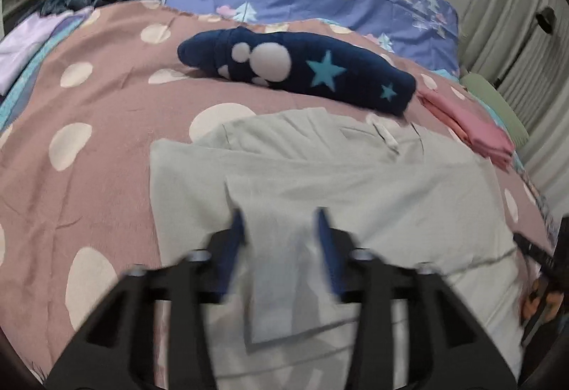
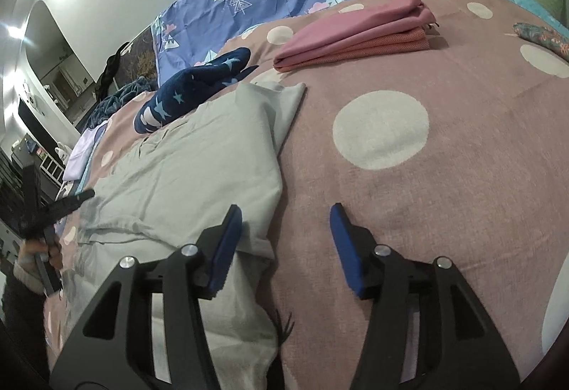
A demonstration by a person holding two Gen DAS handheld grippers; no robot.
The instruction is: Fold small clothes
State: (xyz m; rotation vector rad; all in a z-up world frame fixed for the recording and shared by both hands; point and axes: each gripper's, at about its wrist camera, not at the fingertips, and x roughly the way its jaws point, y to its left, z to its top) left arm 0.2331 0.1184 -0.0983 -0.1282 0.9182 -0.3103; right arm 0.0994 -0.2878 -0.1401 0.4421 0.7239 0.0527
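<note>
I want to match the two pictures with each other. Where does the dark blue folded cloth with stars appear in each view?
Left wrist view: the dark blue cloth with stars lies upper centre, beyond the grey garment.
Right wrist view: the same cloth is at upper left, beyond the grey garment's far end.
Shared landmark: the pink folded stack, to the right of the cloth in both views.

left wrist cam sits low over the grey garment, facing the bed's far edge. right wrist cam is just as close at its right border, looking the same way. both catch the navy star garment and pink stack.
</note>
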